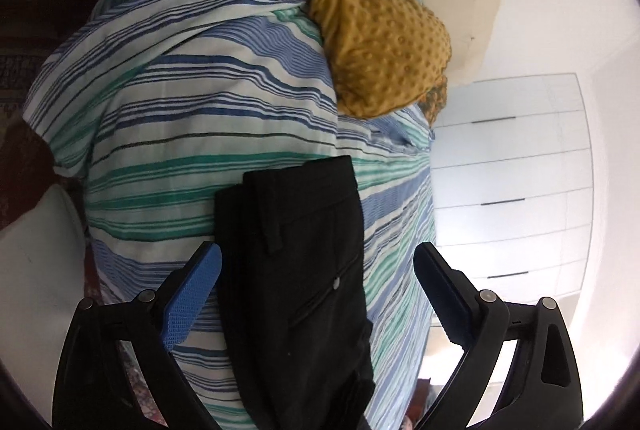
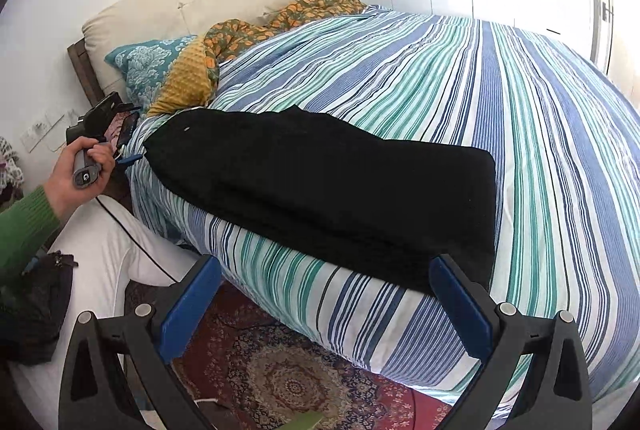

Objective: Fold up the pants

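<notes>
The right hand-held gripper point(image 2: 322, 304) hung open over the rug point(image 2: 288, 382), short of the bed's edge. Black pants point(image 2: 320, 181) lay along that edge on the striped duvet point(image 2: 500, 89), long axis parallel to it, waist toward the pillows point(image 2: 144, 65). The left hand-held gripper point(image 1: 318, 288) gaped around the waist end, pads not pressing.

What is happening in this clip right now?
A person is folding black pants lying lengthwise near the edge of a striped bed cover. The left hand-held gripper hangs open over the waistband end, pads not pressing. The right hand-held gripper is open, holding nothing, near the leg end.
</notes>
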`<state>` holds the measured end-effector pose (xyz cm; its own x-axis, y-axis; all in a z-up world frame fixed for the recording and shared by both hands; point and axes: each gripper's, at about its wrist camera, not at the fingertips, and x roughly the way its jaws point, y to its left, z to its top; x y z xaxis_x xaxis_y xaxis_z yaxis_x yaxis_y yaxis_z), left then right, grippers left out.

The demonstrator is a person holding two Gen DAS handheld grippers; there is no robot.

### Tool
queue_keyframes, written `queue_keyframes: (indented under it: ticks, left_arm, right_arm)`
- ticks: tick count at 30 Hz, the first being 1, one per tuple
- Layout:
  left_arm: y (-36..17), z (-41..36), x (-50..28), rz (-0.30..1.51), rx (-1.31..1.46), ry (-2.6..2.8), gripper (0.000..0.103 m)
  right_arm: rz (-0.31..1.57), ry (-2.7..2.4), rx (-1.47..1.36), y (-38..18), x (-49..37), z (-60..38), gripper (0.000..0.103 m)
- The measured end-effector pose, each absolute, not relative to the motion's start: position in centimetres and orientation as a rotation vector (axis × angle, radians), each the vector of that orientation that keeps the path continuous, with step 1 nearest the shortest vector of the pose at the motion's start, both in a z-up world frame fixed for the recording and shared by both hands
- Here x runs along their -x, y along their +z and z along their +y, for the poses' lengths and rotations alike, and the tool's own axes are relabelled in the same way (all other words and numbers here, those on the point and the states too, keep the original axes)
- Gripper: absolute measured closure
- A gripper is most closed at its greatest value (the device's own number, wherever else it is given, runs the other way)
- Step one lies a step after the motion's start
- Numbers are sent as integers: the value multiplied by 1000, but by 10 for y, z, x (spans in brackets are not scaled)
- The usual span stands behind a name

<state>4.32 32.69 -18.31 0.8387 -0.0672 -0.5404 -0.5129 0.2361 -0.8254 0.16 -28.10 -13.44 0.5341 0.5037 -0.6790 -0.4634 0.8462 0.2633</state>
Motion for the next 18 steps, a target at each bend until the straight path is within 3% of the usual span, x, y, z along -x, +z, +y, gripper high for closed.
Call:
queue_keyframes:
  ticks: [14, 18]
  left_arm:
    - [-209, 324, -70, 667, 1189, 291, 10]
    - [-207, 325, -68, 693, 1122, 348, 54]
  right_arm:
    - [915, 626, -68, -159, -7, -264, 0]
    - [938, 619, -75, -165, -10, -265, 0]
